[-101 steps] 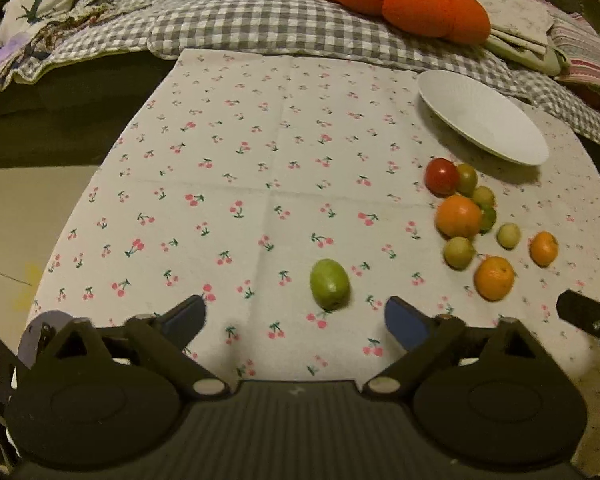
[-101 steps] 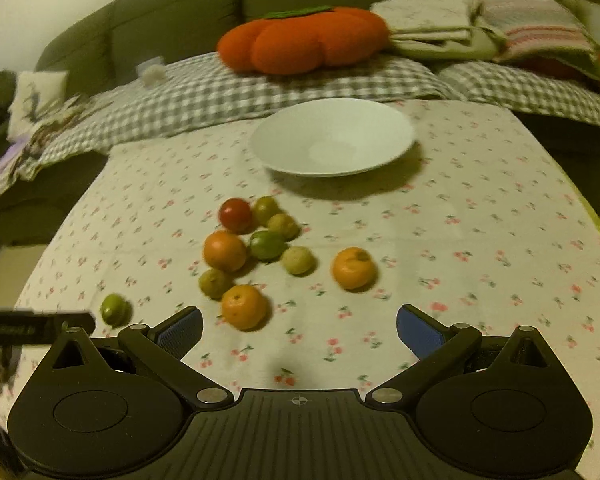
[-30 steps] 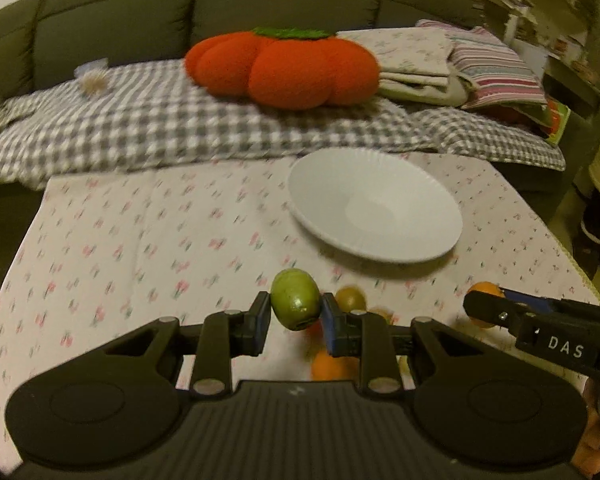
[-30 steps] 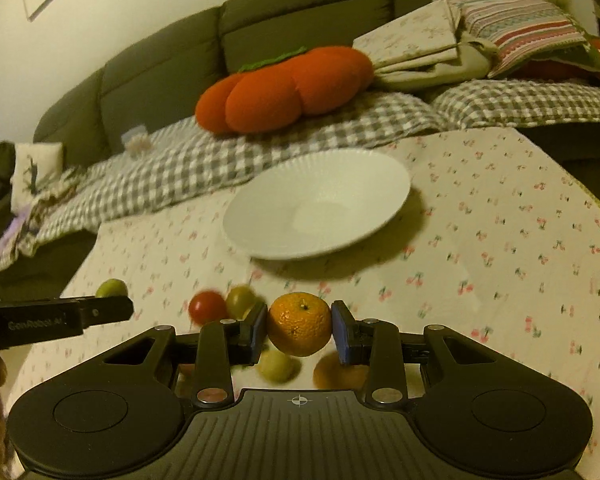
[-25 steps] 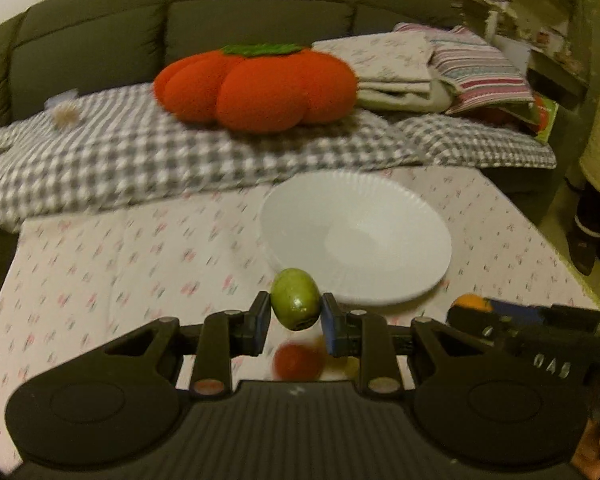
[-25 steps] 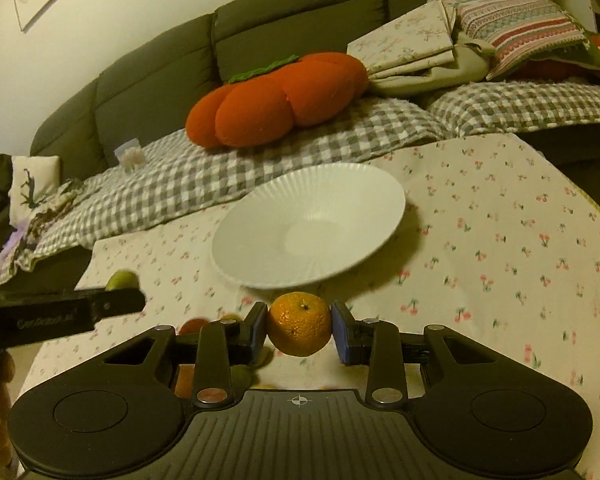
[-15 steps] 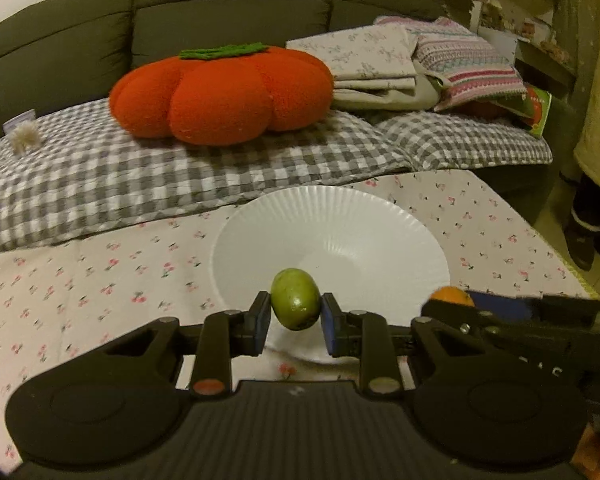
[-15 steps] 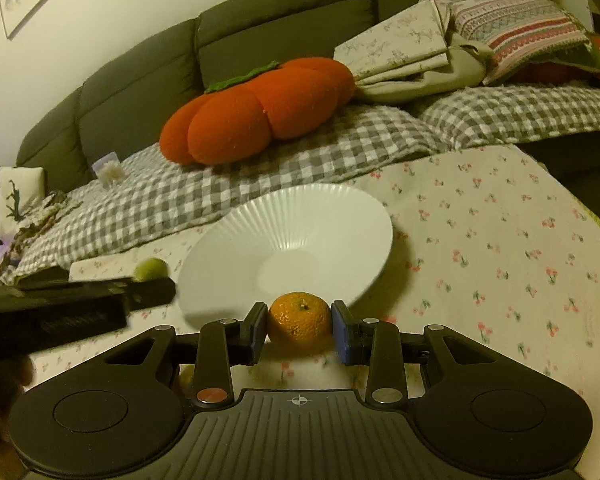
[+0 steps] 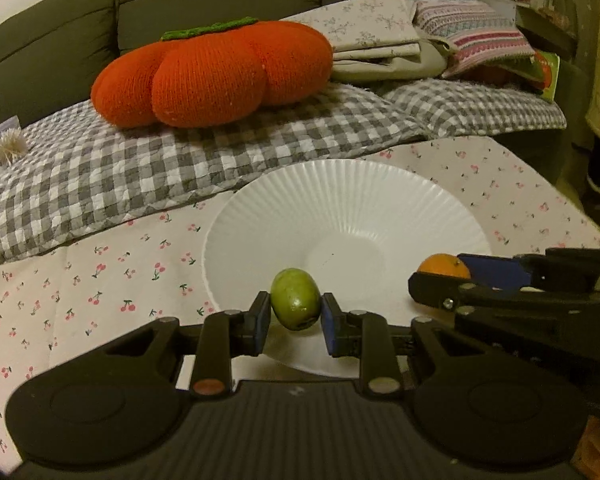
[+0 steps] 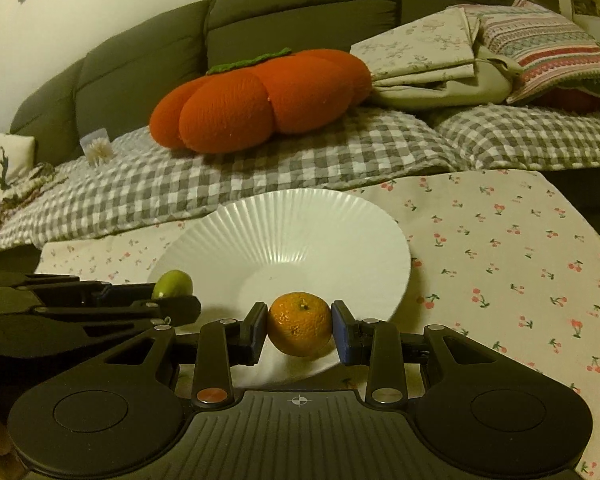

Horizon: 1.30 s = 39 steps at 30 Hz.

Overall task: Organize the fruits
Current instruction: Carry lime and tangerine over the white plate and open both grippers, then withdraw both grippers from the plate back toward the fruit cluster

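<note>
Pinching a small green oval fruit (image 9: 295,299) between its blue pads, the left claw (image 9: 295,322) hangs over the near rim of the white ribbed ceramic plate (image 9: 352,204). Just beside it, the right claw (image 10: 300,330) grips a round orange mandarin (image 10: 299,323) above the same plate, which sits on the cherry-print cloth surface (image 10: 500,248). Behind lies an orange pumpkin-shaped knitted cushion (image 9: 212,72).
</note>
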Motion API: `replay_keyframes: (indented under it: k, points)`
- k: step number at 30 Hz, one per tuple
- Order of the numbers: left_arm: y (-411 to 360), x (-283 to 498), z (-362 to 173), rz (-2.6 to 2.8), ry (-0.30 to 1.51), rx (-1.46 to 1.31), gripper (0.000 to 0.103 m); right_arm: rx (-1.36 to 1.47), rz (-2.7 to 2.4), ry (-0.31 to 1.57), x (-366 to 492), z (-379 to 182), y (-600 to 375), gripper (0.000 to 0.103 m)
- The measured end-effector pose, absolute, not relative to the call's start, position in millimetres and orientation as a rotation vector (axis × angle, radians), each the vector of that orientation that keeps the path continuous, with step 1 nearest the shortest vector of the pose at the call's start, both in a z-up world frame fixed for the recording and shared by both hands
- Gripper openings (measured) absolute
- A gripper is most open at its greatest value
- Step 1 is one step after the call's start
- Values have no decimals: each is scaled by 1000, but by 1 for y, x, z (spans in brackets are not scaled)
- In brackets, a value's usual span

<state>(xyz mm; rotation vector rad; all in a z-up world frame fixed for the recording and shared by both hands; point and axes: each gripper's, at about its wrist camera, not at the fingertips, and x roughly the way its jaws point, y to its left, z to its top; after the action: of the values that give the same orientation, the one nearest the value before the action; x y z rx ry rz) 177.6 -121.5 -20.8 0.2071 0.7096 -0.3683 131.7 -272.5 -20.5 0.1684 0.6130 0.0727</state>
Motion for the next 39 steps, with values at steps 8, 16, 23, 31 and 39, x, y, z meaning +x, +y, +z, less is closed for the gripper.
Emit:
replay_keyframes:
  k: [8, 16, 23, 31, 39]
  points:
    - [-119, 180, -23, -364, 702, 207, 26, 169, 58, 600, 136, -26, -266, 35]
    - [-110, 177, -15, -383, 713, 162, 51, 194, 23, 559, 120, -16, -277, 56]
    - [-97, 167, 0, -377, 713, 127, 55, 263, 4, 538, 92, -7, -290, 59]
    - [-66, 142, 18, -336, 747, 0, 58, 363, -19, 596, 56, -6, -305, 60]
    - [-50, 100, 19, -302, 798, -40, 61, 307, 53, 671, 26, 8, -278, 68]
